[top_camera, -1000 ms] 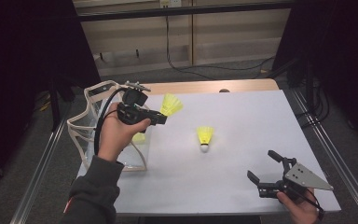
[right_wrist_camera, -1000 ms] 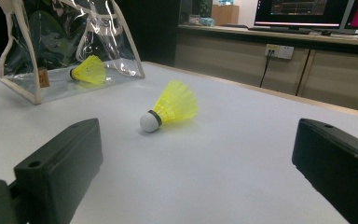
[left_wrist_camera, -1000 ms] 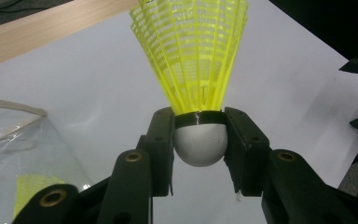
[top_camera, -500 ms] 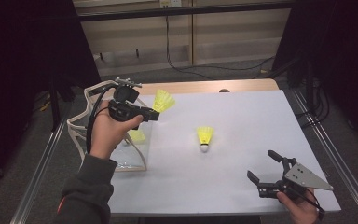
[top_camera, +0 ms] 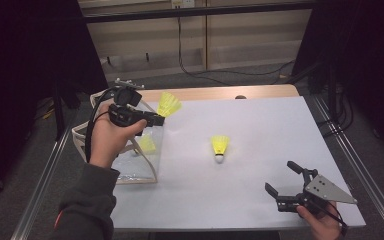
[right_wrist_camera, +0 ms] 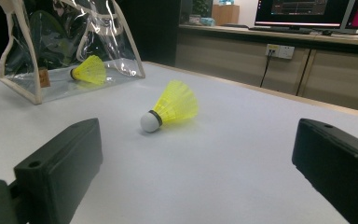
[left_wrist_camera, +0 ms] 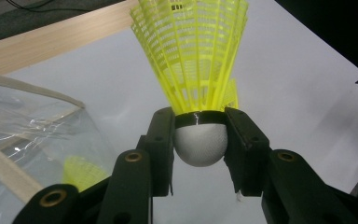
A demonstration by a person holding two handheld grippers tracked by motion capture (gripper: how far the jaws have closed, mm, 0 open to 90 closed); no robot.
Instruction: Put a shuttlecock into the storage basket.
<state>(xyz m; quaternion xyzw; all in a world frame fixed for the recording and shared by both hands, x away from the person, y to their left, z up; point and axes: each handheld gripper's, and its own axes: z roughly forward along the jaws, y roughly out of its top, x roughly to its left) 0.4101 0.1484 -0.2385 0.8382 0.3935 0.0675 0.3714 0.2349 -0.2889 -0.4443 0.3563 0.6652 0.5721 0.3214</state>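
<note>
The person's left hand point(top_camera: 106, 140) is lifted up over the left side of the white table point(top_camera: 260, 130). The arm comes in from the bottom, and the grey sleeve point(top_camera: 87, 205) slopes up to the hand. The hand holds the left gripper point(top_camera: 156, 120), which points to the right, above the top of a clear bag point(top_camera: 135, 167). Its two black jaws squeeze the white round tip of a yellow shuttlecock point(left_wrist_camera: 193, 70). The yellow skirt sticks out past the jaws, up in the air.

The clear bag has pale trim and sits at the left edge of the table. Inside it lies a second yellow shuttlecock point(top_camera: 147, 144).

A third yellow shuttlecock point(top_camera: 220, 147) lies on its side in the middle of the table, on its own. Its white tip points toward the person.

The person's right hand point(top_camera: 320, 224) is low at the near right corner of the table. It holds the right gripper point(top_camera: 283, 178), which rests just above the table and points left and away. Its jaws are spread wide apart with nothing between them. In the right gripper view, the lying shuttlecock shows between the two jaws, well ahead of them.
</note>
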